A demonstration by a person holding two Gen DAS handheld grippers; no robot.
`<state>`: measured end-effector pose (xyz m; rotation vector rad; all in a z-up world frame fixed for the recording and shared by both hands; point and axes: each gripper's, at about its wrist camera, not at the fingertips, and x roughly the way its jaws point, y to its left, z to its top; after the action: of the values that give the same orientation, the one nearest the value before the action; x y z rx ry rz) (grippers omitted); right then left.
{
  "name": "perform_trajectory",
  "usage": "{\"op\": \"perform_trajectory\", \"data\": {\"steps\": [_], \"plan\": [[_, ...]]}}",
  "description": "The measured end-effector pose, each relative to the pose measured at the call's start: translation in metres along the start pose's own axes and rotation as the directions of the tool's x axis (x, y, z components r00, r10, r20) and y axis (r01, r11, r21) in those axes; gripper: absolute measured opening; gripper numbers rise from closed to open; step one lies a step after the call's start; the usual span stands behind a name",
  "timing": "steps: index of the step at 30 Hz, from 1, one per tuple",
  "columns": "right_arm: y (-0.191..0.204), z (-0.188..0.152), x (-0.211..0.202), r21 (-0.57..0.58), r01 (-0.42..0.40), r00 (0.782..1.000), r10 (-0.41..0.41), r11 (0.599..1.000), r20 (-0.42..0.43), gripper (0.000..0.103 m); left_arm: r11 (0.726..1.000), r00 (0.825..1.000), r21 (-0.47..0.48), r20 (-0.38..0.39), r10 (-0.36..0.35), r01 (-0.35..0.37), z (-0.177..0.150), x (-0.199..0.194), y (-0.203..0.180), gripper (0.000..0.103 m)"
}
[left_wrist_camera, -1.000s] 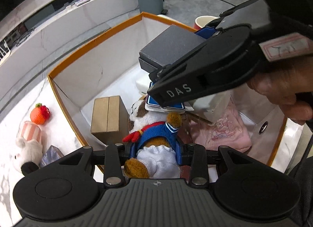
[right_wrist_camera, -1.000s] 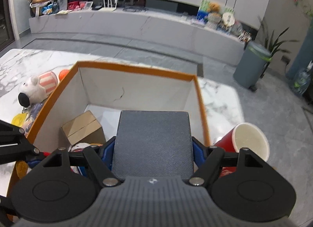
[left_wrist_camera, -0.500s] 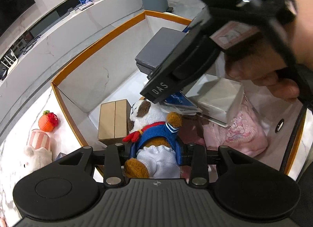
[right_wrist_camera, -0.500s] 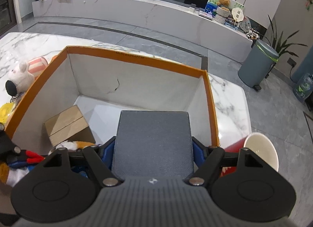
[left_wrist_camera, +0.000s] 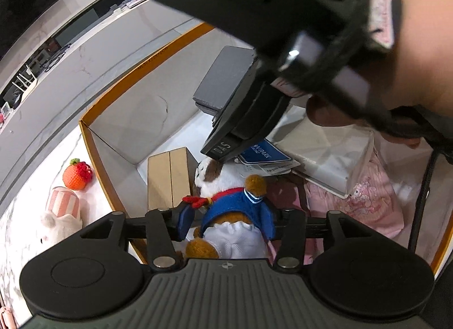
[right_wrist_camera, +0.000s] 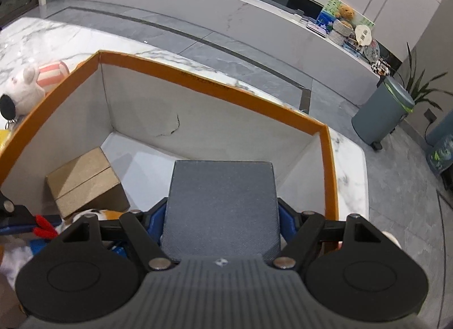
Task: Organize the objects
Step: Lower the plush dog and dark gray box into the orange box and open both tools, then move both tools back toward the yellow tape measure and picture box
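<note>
Both hands are at the placing step, working over the orange-rimmed box (right_wrist_camera: pixel 215 85) that stands on the marble table (right_wrist_camera: pixel 42 34).

The right tool (right_wrist_camera: pixel 220 215) is clamped on a flat grey case (right_wrist_camera: pixel 220 201), its blue pads pressing both long sides, and it holds the case tilted down above the bare floor at the box's far right corner.

The left tool (left_wrist_camera: pixel 226 215) has the stuffed doll in a blue sailor jacket (left_wrist_camera: pixel 235 210) between its pads at the near edge of the box. Its jaws are opening, and the pads seem to have come off the jacket, though the doll fills the gap and I cannot be sure of it. The doll lies against a brown-and-white plush (left_wrist_camera: pixel 211 170), just beside a small cardboard carton (left_wrist_camera: pixel 168 178) along the left wall.

Next, the left tool should part fully and lift straight clear without snagging the jacket. The right tool needs to lower the case flat into the free corner, clear of the carton, then let go.

A white bear toy (left_wrist_camera: pixel 61 215) and a knitted strawberry (left_wrist_camera: pixel 77 174) wait on the table outside the box's left wall.
</note>
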<state>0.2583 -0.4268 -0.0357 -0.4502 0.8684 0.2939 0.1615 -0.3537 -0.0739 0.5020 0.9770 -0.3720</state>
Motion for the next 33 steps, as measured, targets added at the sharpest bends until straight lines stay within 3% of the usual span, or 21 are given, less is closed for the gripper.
{"op": "perform_trajectory", "data": {"steps": [3, 12, 22, 33], "plan": [[0.004, 0.004, 0.003, -0.02, 0.003, 1.0, -0.003, 1.0, 0.002, 0.077, 1.0, 1.0, 0.004, 0.01, -0.004, 0.004, -0.003, -0.001, -0.002, 0.068], [0.01, -0.001, 0.003, -0.04, 0.068, 0.997, -0.066, 0.997, 0.031, 0.083, 1.0, 1.0, -0.009, 0.021, -0.001, 0.001, -0.001, -0.007, -0.013, 0.079], [-0.007, 0.0, -0.023, 0.081, 0.013, 0.999, -0.017, 0.997, 0.05, 0.083, 0.999, 0.998, -0.035, 0.056, -0.018, 0.02, -0.008, -0.038, -0.01, 0.08], [0.002, -0.001, -0.065, 0.105, 0.055, 0.995, -0.063, 0.993, 0.076, 0.083, 0.994, 0.992, -0.101, 0.125, -0.021, 0.034, -0.008, -0.069, 0.009, 0.08]]}}
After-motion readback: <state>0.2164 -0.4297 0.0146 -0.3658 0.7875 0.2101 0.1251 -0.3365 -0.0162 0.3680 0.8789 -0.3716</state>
